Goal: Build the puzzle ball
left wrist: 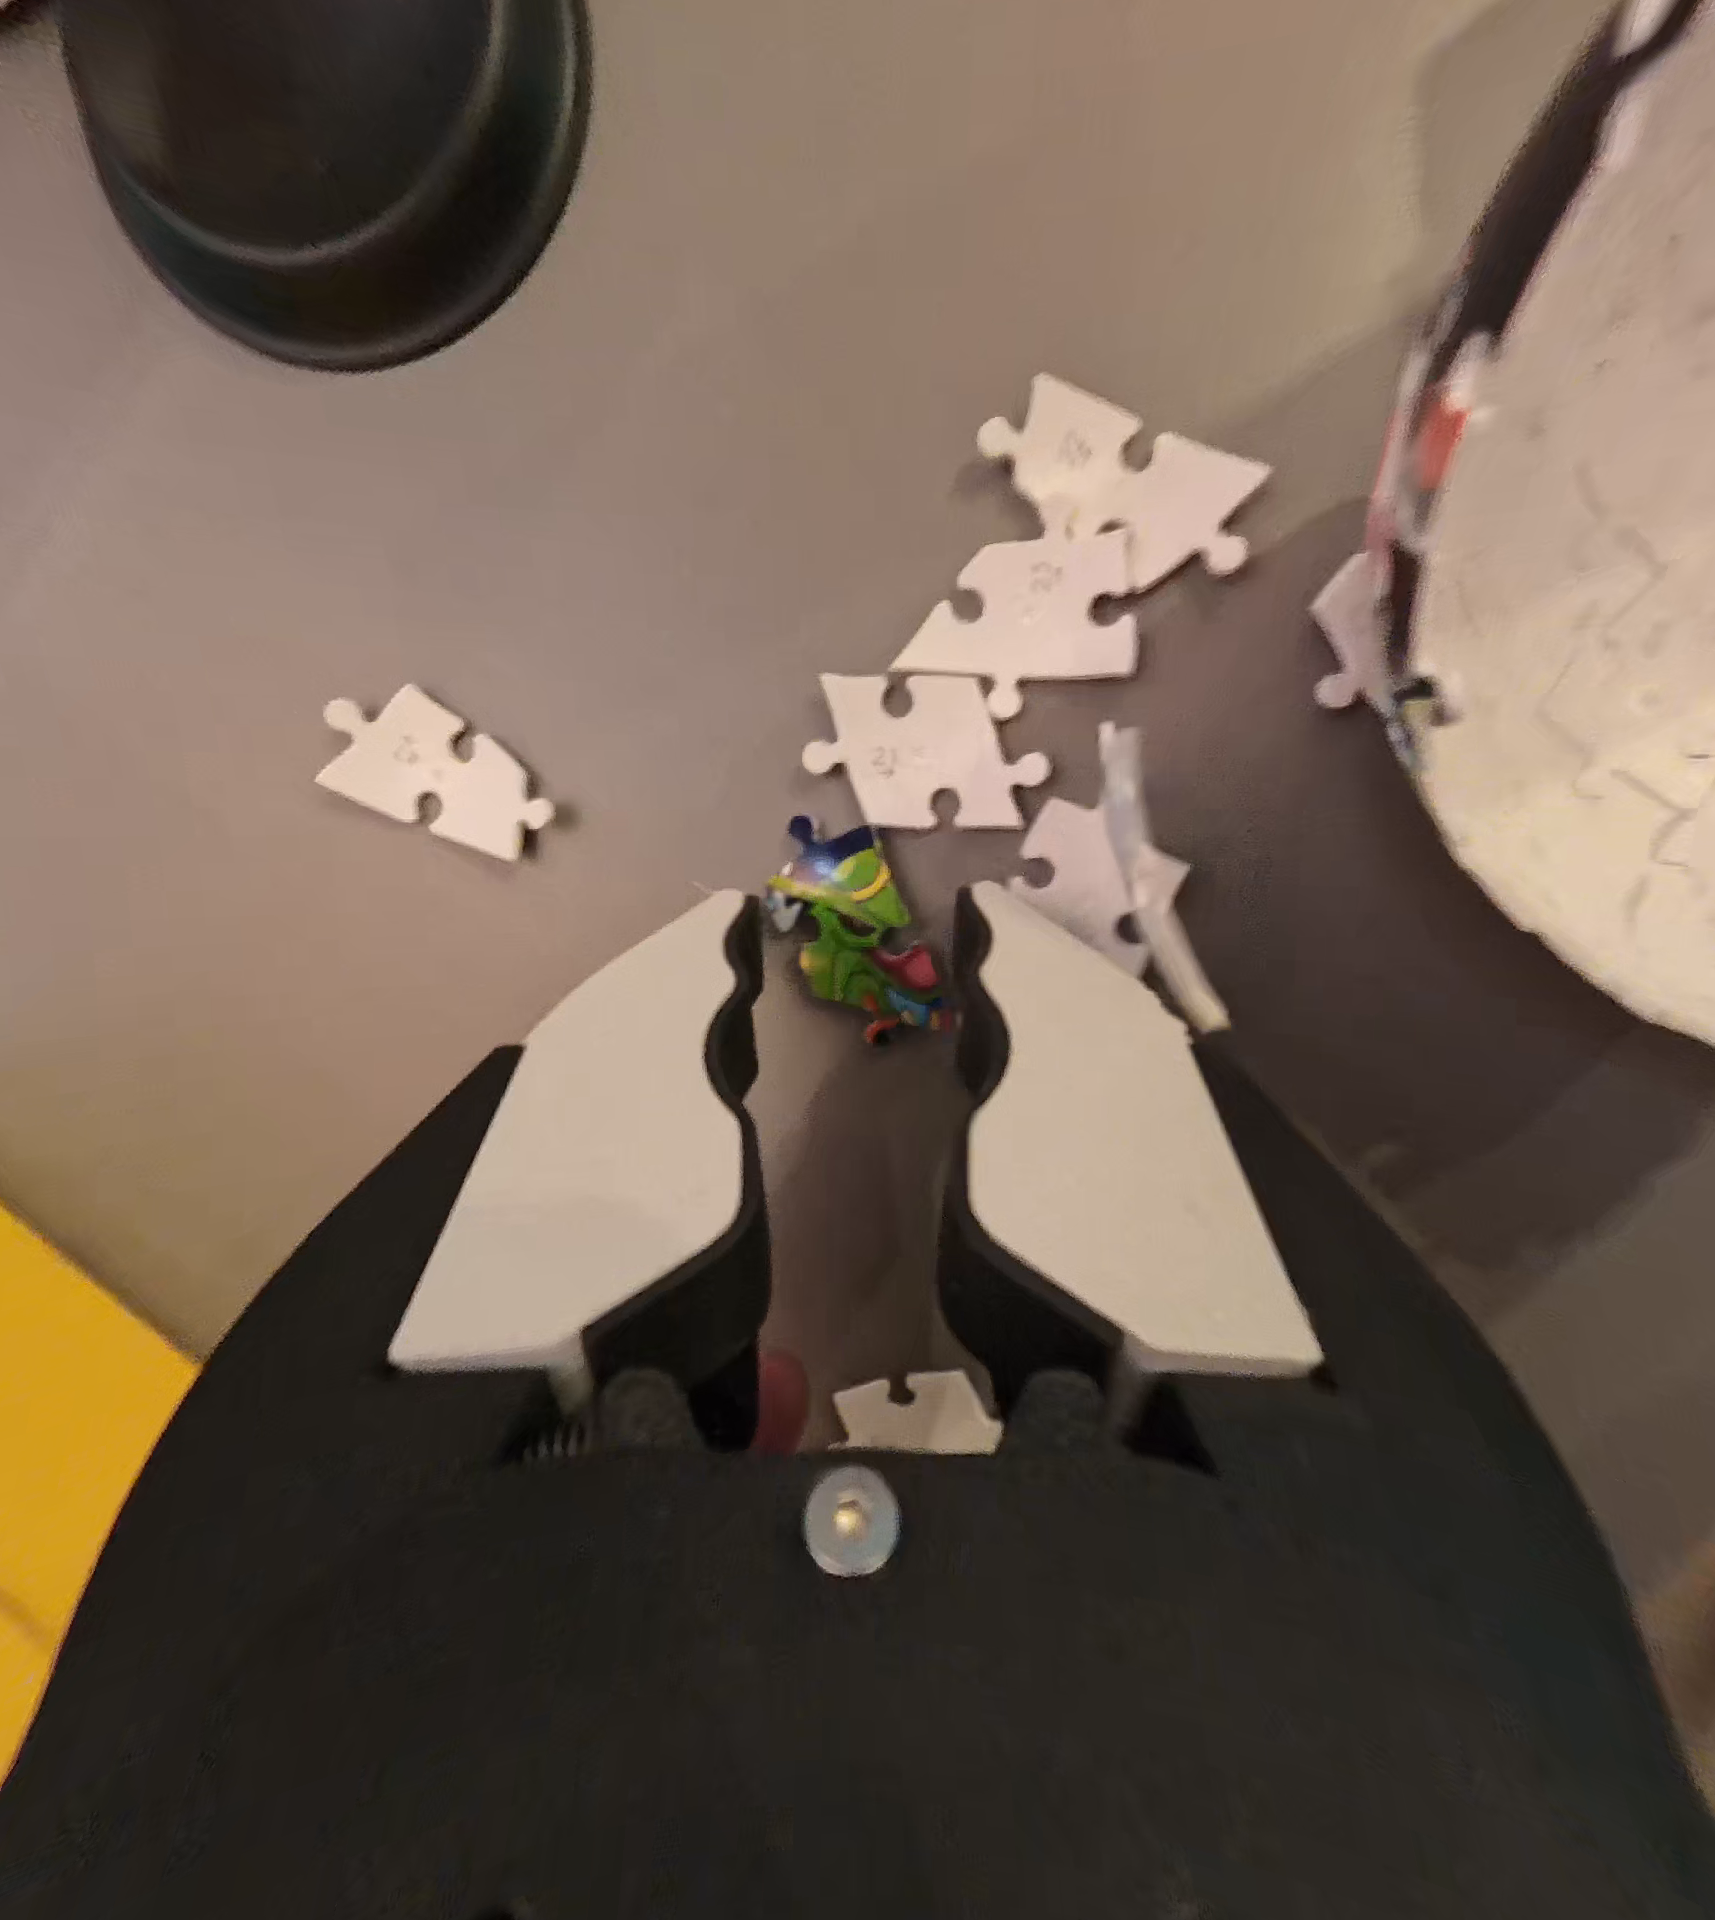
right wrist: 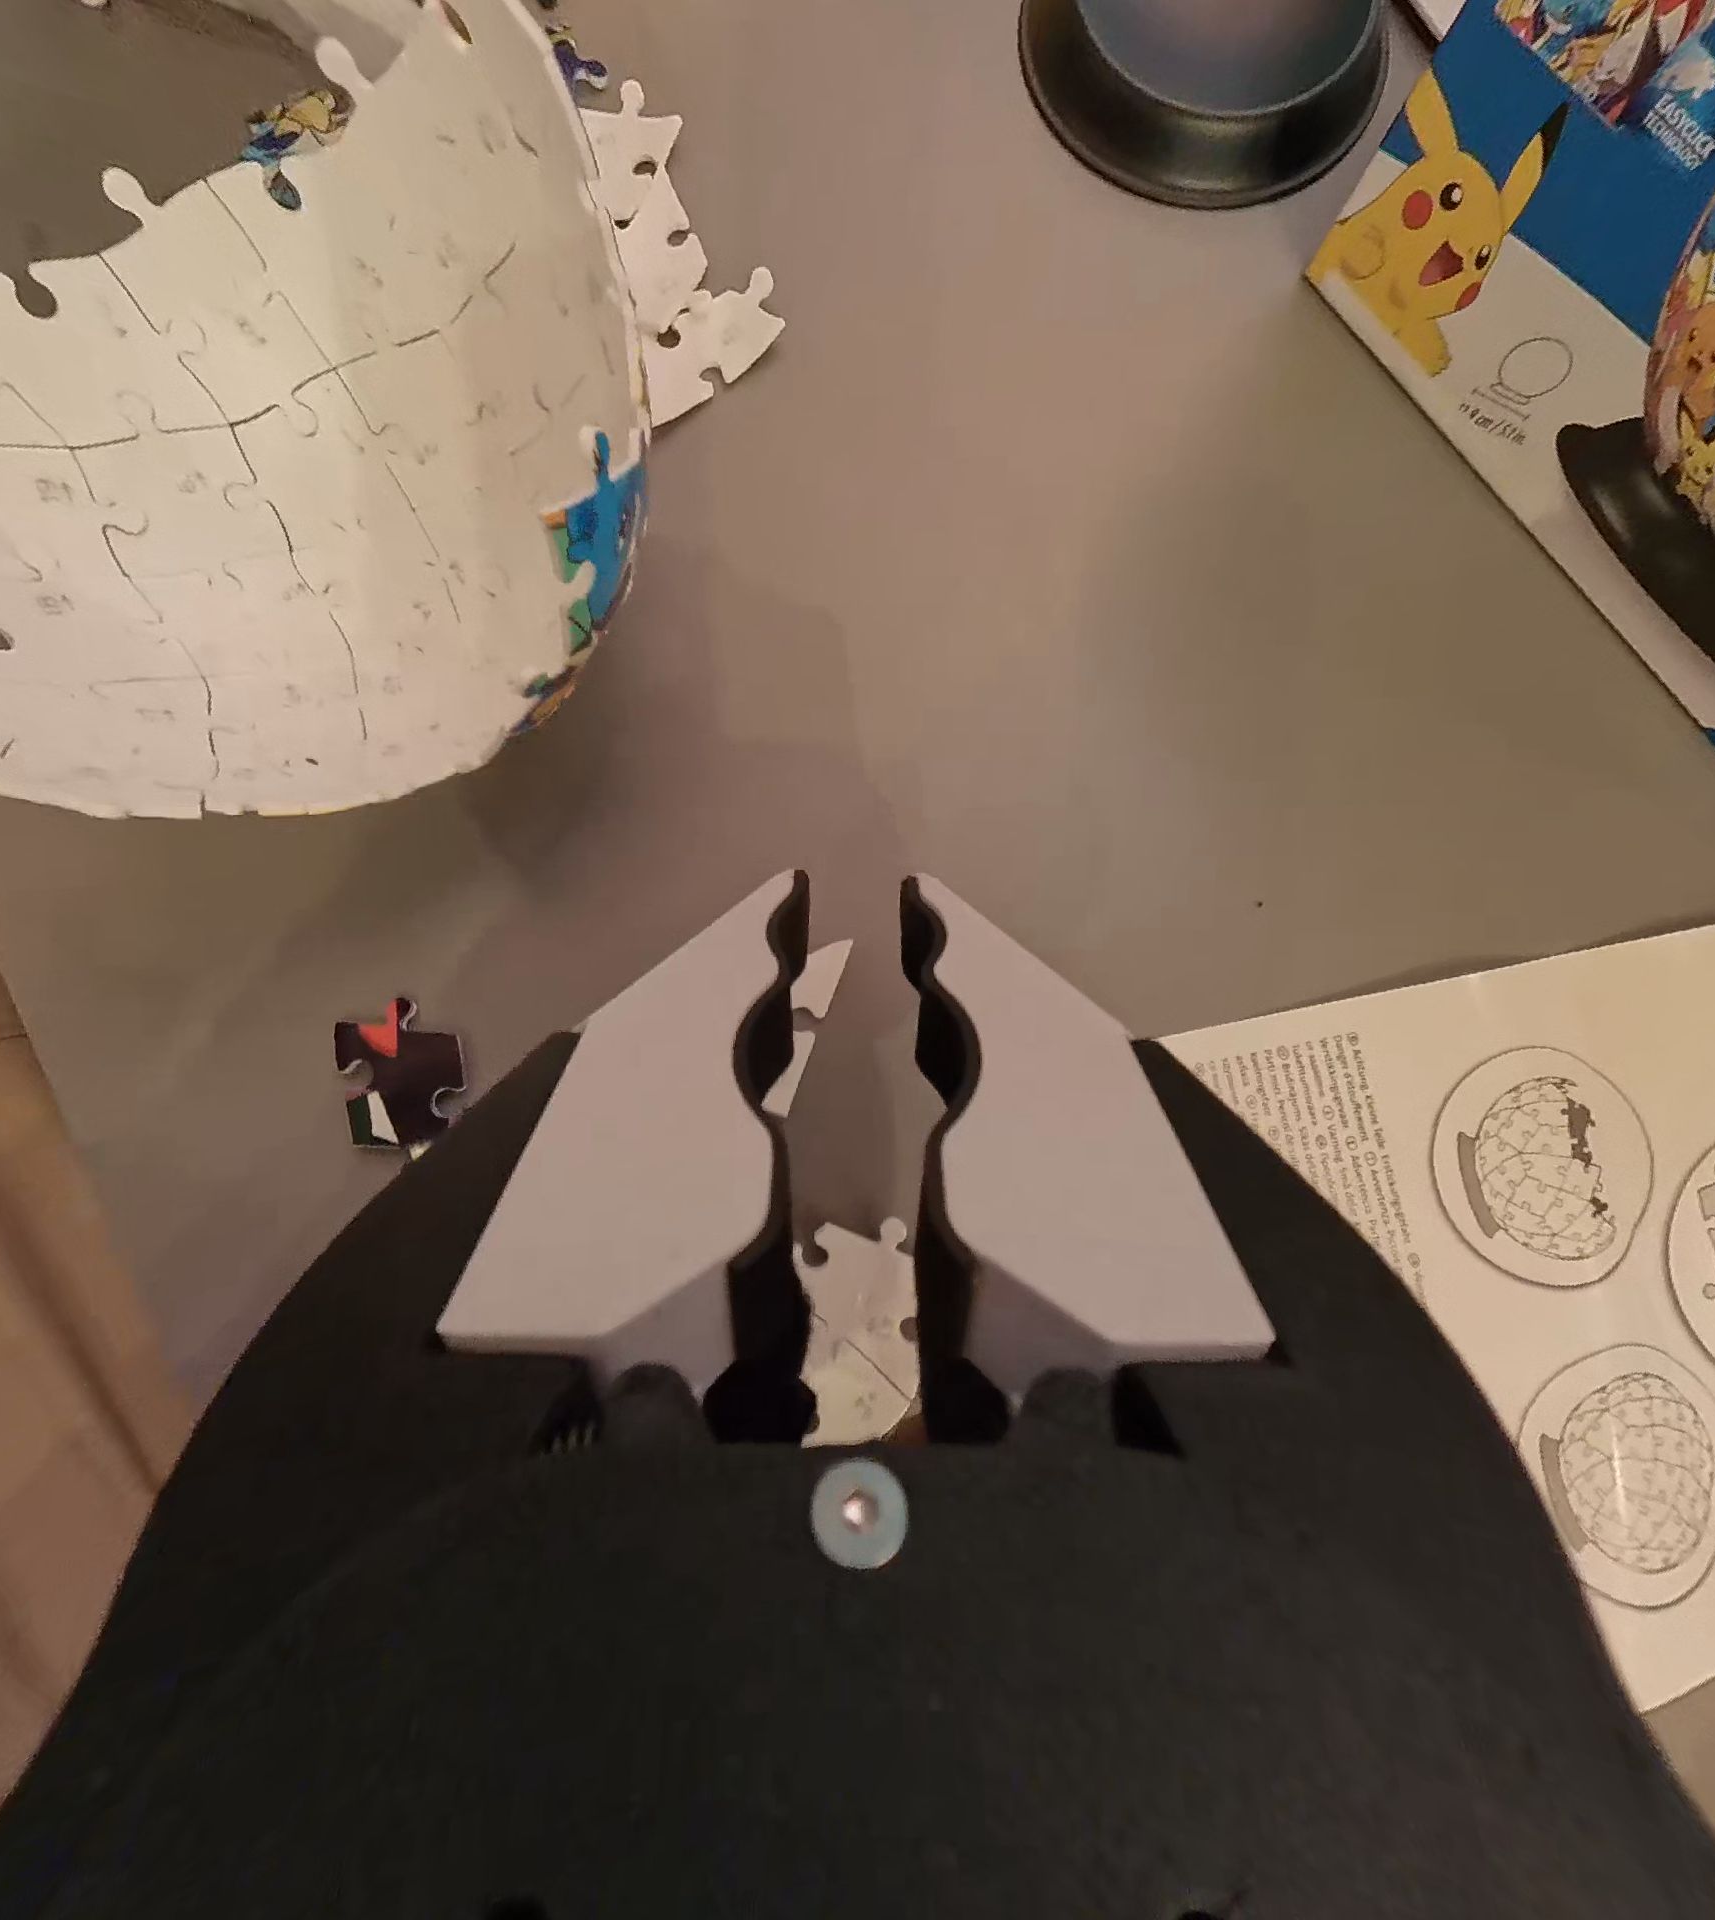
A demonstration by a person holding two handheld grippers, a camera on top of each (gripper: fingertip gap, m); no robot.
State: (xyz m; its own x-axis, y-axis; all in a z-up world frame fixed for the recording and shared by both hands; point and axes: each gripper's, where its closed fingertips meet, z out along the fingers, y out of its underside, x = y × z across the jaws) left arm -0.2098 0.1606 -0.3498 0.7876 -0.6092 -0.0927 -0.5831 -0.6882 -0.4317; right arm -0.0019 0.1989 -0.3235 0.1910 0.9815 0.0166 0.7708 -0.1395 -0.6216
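Left wrist view: left gripper [left wrist: 858,914] stood partly open, gripping nothing, poised over a green printed piece [left wrist: 858,940], presumably the next pick. White pieces [left wrist: 920,764] lay face-down beyond. Right gripper [right wrist: 851,888], narrowly parted, held nothing; half-built ball [right wrist: 240,457] sat apart.

In the left wrist view, loose puzzle pieces [left wrist: 998,623] lie mid-frame on the table [left wrist: 676,468], the stand [left wrist: 333,177] at upper left, the partial ball [left wrist: 1642,582] at right. In the right wrist view, the ball [right wrist: 240,468] sits upper left, the box [right wrist: 1580,343] upper right, the instruction sheet [right wrist: 1559,1299] lower right.
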